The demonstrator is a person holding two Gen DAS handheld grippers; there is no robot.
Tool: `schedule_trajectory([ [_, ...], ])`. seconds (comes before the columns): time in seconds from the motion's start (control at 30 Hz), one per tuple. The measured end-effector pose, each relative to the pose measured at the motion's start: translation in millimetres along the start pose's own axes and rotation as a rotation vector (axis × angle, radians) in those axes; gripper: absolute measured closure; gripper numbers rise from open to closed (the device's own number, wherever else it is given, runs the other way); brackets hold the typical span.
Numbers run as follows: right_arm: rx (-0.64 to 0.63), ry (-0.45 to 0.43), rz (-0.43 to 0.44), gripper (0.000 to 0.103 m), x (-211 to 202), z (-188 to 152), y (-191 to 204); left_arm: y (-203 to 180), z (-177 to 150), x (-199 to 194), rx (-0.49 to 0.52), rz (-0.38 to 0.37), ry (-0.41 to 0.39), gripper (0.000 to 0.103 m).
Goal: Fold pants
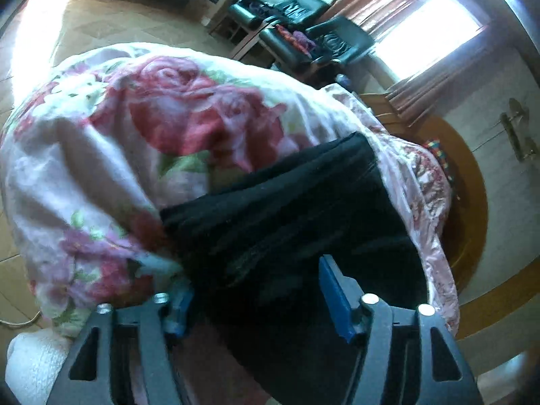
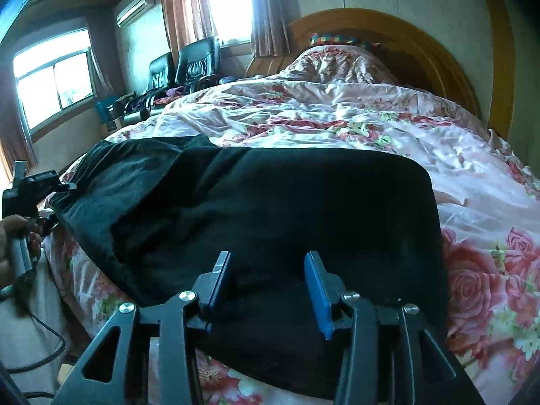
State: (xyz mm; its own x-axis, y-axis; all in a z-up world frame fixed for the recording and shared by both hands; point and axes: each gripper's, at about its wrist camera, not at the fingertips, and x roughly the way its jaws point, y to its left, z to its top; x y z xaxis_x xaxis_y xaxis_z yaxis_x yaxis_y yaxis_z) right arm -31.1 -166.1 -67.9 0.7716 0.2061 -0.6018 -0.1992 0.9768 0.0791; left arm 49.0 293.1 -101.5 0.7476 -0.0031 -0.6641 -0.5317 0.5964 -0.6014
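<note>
A: Where are the pants (image 2: 256, 209)?

B: Black, lying along the near edge of the bed (image 2: 354, 111), on the floral quilt (image 1: 135, 128).

A: And the left gripper (image 1: 256, 290)?

B: Spread wide at the cloth's end, holding nothing.

A: The right gripper (image 2: 270, 280)?

B: Also spread, over the wide end. I'd pinch both layers at matching edges, then lift evenly so the fold lands square.

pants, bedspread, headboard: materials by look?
Pants: black, matte, soft, slightly fuzzy knit or fleece, probably; it swallows light and drapes in rounded folds.
Bedspread: pink floral satin-like fabric, likely synthetic; glossy highlights along fine wrinkles.
Headboard: wood, or wood veneer, varnished orange-brown; smooth sheen on curved mouldings.
</note>
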Motion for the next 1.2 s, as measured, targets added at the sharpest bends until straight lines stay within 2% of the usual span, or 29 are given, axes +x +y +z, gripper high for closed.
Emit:
schedule_trajectory([
  [0.03,0.002,0.000,0.001,0.058,-0.2,0.0,0.1,0.6,0.4,-1.3,0.007,0.006,0.001,0.064],
  [0.07,0.001,0.000,0.002,0.058,0.0,-0.2,-0.3,-0.6,1.5,-5.4,0.010,0.001,0.002,0.077],
  [0.1,0.005,-0.001,0.003,0.058,0.0,-0.4,-0.4,-2.5,2.3,-10.7,0.008,-0.037,-0.002,0.089],
  [0.27,0.043,-0.004,0.025,0.058,-1.4,0.3,-4.7,-31.5,-3.8,-47.9,0.106,-0.097,-0.090,0.090],
  [0.4,0.101,-0.008,0.064,0.057,-4.9,3.2,-11.6,-83.5,-13.2,-80.1,0.247,-0.201,-0.152,0.090],
  [0.47,0.128,-0.013,0.075,0.052,-8.3,5.0,-15.7,-106.9,-15.2,-88.6,0.311,-0.242,-0.165,0.090],
  [0.57,0.168,-0.016,0.081,0.045,-12.7,7.2,-21.7,-144.3,-31.9,-110.5,0.434,-0.307,-0.186,0.090],
  [0.7,0.229,-0.014,0.085,0.045,-16.9,10.4,-32.9,-186.0,-66.8,-130.2,0.609,-0.392,-0.193,0.090],
  [0.77,0.255,-0.017,0.095,0.043,-19.6,11.5,-37.0,-201.4,-89.5,-139.7,0.701,-0.436,-0.190,0.090],
  [0.93,0.268,-0.008,0.090,0.038,-20.6,13.5,-41.9,-223.6,-140.4,-150.7,0.882,-0.489,-0.166,0.090],
  [1.07,0.253,0.018,0.029,0.038,-20.0,15.8,-44.9,-231.7,-171.3,-149.8,0.950,-0.523,-0.105,0.090],
  [1.2,0.296,0.003,0.019,0.038,-28.7,18.9,-56.9,-237.9,-201.7,-143.6,1.023,-0.545,-0.036,0.090],
])
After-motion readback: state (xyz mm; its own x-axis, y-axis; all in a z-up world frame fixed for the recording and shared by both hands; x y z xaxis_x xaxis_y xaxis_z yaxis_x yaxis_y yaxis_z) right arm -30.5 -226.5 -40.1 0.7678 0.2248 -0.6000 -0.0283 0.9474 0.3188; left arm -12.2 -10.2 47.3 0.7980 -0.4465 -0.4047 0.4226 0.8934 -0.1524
